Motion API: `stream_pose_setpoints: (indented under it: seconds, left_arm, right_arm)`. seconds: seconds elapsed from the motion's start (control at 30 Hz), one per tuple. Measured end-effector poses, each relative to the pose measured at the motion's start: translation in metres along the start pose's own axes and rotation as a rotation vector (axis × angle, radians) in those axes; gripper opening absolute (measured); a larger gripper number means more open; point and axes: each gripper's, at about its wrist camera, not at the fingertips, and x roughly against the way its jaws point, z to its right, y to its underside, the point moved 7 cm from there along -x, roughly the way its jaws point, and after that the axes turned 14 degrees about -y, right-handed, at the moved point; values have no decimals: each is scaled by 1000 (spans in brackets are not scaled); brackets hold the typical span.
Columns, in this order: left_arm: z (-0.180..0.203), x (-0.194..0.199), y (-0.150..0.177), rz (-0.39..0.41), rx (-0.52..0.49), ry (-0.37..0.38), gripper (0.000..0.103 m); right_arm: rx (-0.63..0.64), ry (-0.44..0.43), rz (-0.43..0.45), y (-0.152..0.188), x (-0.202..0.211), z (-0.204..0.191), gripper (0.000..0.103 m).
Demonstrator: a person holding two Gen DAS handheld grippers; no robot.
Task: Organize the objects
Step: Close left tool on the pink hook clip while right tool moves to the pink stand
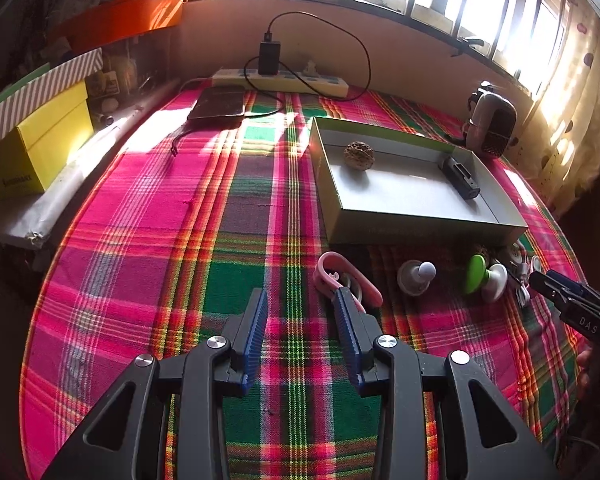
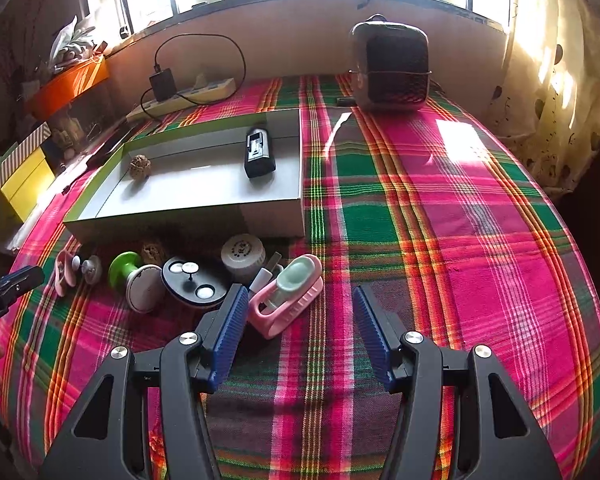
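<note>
A: Where's the stuff?
B: Grey tray [image 2: 188, 216] on the plaid cloth [image 2: 440, 208]. In it: a walnut [image 2: 140, 166] near the far left corner, a black device [image 2: 259, 154] toward the right wall.
A: Rest still out?
B: Yep, lined up along the tray's near wall: pink clip [image 1: 332, 276], white knob [image 1: 416, 276], green-and-white roller [image 2: 136, 282], dark round disc [image 2: 194, 286], white cap [image 2: 243, 256], pink-and-mint holder [image 2: 288, 294]. Brown lump behind the roller, prob. a 2nd walnut, too shadowed to be sure.
A: Grippers?
B: Left gripper [image 1: 300, 300]: jaws apart, nothing btw them; right finger's tip sits just in front of the pink clip. Right gripper [image 2: 300, 300]: jaws wide apart, holder just inside the left finger, not clamped.
</note>
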Motion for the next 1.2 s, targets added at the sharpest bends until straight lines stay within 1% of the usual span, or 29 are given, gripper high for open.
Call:
stream_pose_setpoints:
  seconds: [0.23, 0.33, 0.47, 0.6, 0.9, 1.2]
  left_arm:
    - [1, 1, 1, -7, 15, 8, 33]
    - [4, 2, 1, -9, 13, 14, 33]
    - [7, 1, 2, -20, 15, 20, 33]
    - [10, -2, 2, -33, 15, 22, 33]
    - [23, -5, -1, -46, 13, 53, 33]
    - [30, -15, -8, -61, 16, 24, 37]
  right_arm:
    - [-7, 39, 3, 2, 9, 11, 56]
    - [-9, 70, -11, 4, 10, 17, 56]
    - [-12, 52, -18, 4, 5, 18, 56]
    - [9, 51, -44, 3, -4, 16, 56]
    - [32, 50, -63, 1, -11, 15, 56]
    - [38, 50, -66, 0, -13, 15, 56]
